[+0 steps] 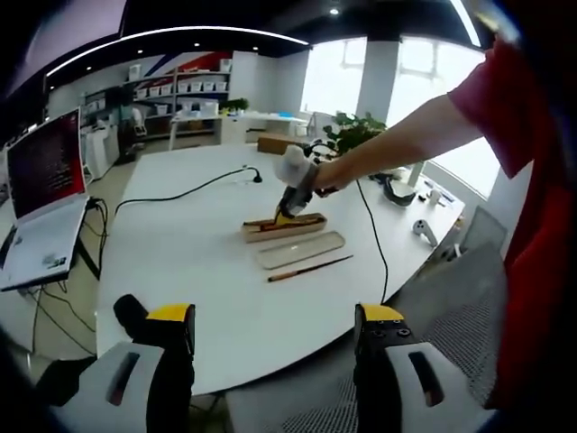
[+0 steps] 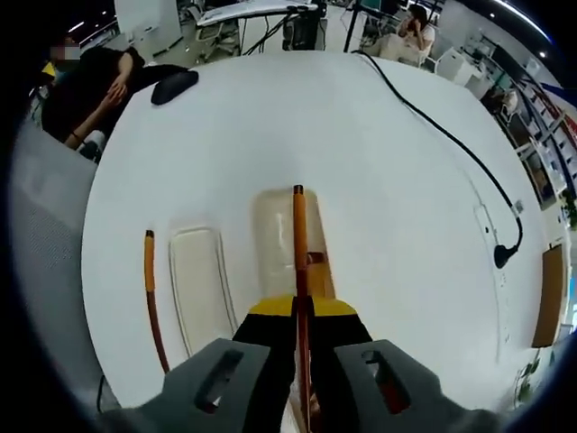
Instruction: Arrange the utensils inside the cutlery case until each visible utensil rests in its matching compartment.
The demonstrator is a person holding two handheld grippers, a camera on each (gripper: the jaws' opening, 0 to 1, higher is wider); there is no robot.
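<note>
In the right gripper view, the near end of the slim orange-handled utensil (image 2: 298, 262) disappears between the yellow-tipped black fingers (image 2: 270, 334), so its working tip cannot be identified. The pale wooden cutlery case (image 2: 279, 236) is covered at its six o'clock end by the same fingers. The second thin orange-and-brown utensil (image 2: 151, 302) runs out behind the gripper body at seven o'clock. In the left gripper view, the case (image 1: 285, 226) is too small for its compartments to be told apart.

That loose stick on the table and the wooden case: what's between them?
In the right gripper view, the pale lid lies between the loose utensil and the open case.
</note>
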